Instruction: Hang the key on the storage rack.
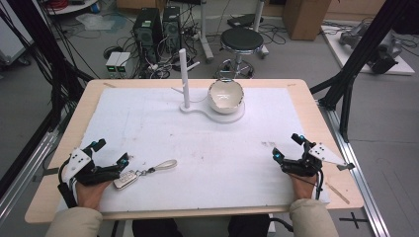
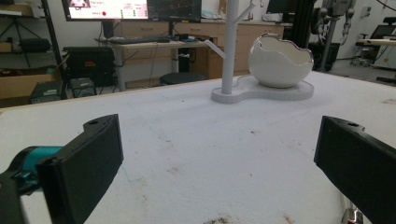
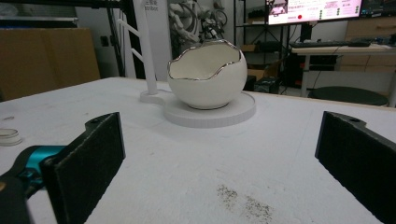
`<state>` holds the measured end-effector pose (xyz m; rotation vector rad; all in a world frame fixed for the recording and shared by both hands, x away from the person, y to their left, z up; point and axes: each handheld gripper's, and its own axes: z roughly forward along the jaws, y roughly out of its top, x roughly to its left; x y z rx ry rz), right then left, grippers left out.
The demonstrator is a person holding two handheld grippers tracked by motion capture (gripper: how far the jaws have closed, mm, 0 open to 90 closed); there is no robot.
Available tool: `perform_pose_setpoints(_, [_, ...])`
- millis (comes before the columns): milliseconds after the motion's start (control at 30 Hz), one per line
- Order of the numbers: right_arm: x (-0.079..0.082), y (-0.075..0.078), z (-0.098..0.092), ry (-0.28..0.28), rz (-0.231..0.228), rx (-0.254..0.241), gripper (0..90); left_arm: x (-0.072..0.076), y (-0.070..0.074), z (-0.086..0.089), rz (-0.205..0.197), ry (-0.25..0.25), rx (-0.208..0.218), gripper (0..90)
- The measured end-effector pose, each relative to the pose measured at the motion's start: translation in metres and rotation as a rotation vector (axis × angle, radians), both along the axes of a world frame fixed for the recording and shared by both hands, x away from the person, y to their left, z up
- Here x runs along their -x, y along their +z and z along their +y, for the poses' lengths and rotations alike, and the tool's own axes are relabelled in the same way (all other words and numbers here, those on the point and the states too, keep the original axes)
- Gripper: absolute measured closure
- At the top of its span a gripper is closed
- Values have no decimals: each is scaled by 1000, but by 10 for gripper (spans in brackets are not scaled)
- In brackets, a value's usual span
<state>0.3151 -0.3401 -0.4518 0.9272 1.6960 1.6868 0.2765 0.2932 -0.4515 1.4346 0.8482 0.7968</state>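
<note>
where the mat lies bare, silver car key (image 1: 126, 178) with looped strap

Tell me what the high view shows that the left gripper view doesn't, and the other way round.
High view alone: the car key fob with its strap beside the left gripper, the right gripper, and the stool beyond the table. Left gripper view alone: a monitor on a desk at the back of the room. Both share the egg-shaped bowl on its white stand with the branched post, and the white mat.
</note>
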Motion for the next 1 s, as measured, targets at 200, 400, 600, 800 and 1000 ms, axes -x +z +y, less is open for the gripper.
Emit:
perform_pose_setpoints(200, [-1,0,-1,-1,-2,-5,5,0,0,0,0,5,7,17])
perform_pose_setpoints(400, [0,0,0,-3,-2,4,5,-1,0,0,6,9,2,17])
perform_pose_setpoints(600, [0,0,0,-1,-1,1,5,-1,0,2,4,-12,19,17])
perform_pose_setpoints(800, [0,0,0,-1,1,1,5,-3,16,8,2,-50,9,17])
perform_pose_setpoints(1000, [0,0,0,-1,1,-3,5,-12,56,10,36,-173,-88,17])
